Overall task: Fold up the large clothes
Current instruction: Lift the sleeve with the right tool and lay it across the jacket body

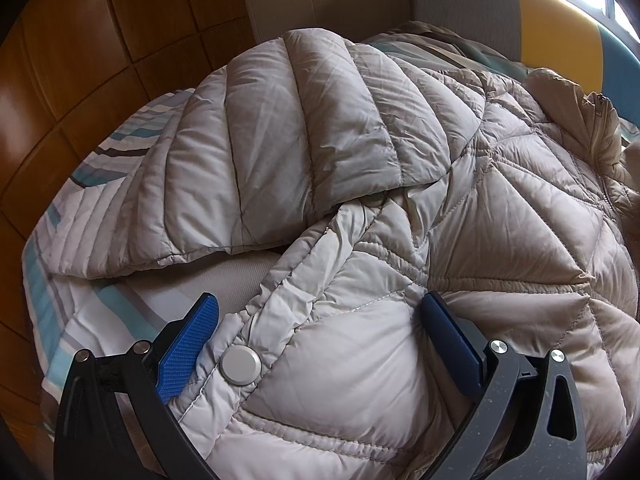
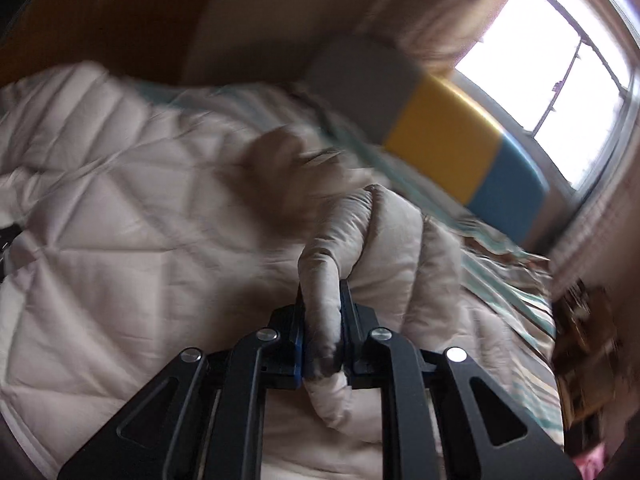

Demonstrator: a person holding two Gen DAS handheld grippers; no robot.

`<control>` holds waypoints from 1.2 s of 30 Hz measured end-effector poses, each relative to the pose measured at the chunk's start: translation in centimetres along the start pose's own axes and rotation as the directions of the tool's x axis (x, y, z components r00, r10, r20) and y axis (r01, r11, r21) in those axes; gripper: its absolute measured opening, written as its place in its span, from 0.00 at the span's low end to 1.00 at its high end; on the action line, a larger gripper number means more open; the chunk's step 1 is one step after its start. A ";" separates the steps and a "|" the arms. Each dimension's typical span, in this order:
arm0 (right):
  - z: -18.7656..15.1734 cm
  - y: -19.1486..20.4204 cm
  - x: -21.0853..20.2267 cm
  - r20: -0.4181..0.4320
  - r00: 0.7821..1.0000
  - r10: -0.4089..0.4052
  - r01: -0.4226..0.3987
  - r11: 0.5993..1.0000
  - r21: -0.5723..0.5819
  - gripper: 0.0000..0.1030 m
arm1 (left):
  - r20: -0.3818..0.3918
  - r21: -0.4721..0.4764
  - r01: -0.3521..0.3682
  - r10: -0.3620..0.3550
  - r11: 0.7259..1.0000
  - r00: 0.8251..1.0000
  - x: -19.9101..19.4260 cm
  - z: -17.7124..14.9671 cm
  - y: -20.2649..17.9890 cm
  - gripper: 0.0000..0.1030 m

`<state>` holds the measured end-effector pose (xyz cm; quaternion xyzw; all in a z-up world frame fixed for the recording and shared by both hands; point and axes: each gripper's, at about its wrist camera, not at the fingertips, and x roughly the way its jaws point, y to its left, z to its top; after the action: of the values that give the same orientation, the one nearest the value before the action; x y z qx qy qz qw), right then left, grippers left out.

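Note:
A pale grey quilted down jacket (image 1: 500,220) lies spread over a bed, one sleeve (image 1: 280,128) folded across its body. My left gripper (image 1: 320,320) stands open over the jacket's front edge near a silver snap button (image 1: 240,364); puffy fabric bulges between the blue fingers (image 1: 188,352) without being pinched. In the right wrist view, blurred, my right gripper (image 2: 323,292) is shut on a bunched fold of the jacket (image 2: 384,240), lifted above the rest of the jacket (image 2: 120,200).
A striped white and teal bedsheet (image 1: 100,312) shows at the left edge of the bed, with wooden floor (image 1: 60,80) beyond. A grey, yellow and blue headboard (image 2: 440,128) stands at the far end under a bright window (image 2: 560,60).

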<state>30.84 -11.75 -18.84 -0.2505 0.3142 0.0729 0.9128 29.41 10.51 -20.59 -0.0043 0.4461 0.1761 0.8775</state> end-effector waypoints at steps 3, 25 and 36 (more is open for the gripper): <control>-0.3 2.0 0.4 -0.013 0.992 0.124 -0.124 0.992 -0.016 0.47 | 0.000 -0.002 0.002 -0.002 1.000 1.000 0.1 0.0 0.0 0.97; -5.1 -12.5 2.1 -0.059 0.994 0.091 -0.029 0.750 0.661 0.53 | 0.031 0.047 -0.066 0.064 0.997 0.997 -1.5 0.0 -1.3 0.97; -2.5 -10.2 -1.6 0.210 0.956 0.203 -0.287 0.794 0.536 0.54 | 0.186 0.111 0.146 -0.165 0.983 0.969 -10.2 1.8 -5.0 0.97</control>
<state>31.16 -21.78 -15.33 0.0774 0.2859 0.1127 0.9484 26.85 2.98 -12.23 0.0204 0.3646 0.0847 0.9271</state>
